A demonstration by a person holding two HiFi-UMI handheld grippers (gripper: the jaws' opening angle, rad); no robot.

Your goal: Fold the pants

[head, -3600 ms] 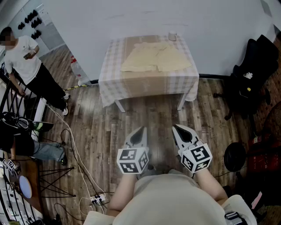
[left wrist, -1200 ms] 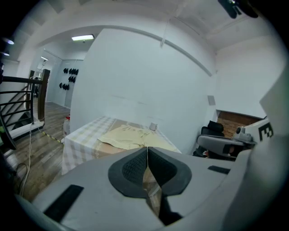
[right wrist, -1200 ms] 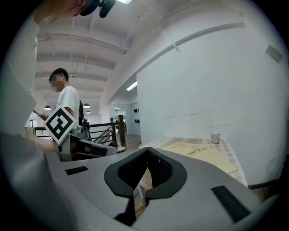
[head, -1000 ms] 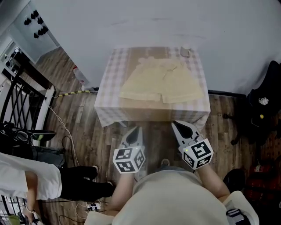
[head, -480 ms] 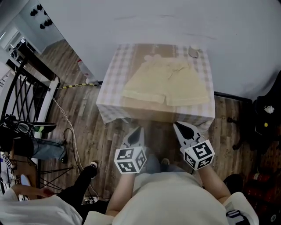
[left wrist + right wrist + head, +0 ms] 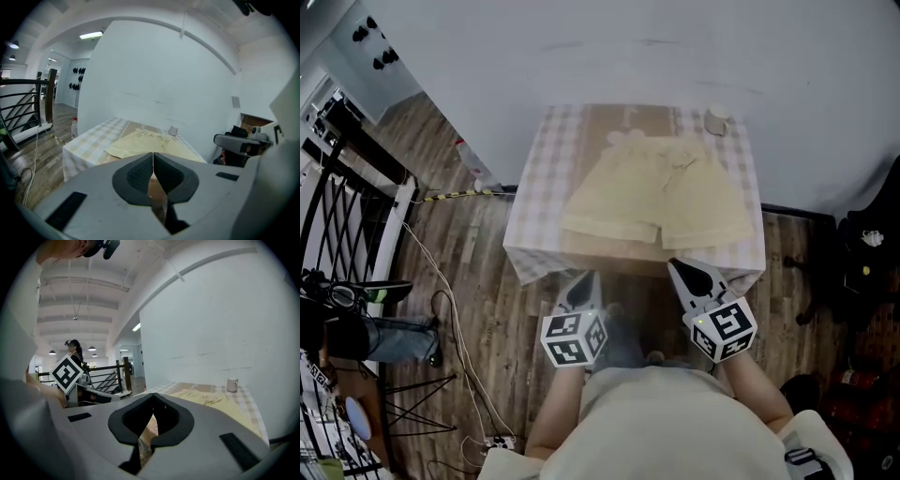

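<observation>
Left gripper (image 6: 584, 284) and right gripper (image 6: 689, 275), jaws together and empty, are hovering at the checked table's (image 6: 539, 178) near edge; yellow shorts (image 6: 656, 197) are lying beyond, hems nearest.

Pants (image 6: 652, 192) lie on the table (image 6: 540, 187) (cup (image 6: 716, 120) behind, far-right corner).

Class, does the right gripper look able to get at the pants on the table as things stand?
Probably yes: the right gripper, shut, sits at the near edge of the table, with nothing between it and the pants.
</observation>
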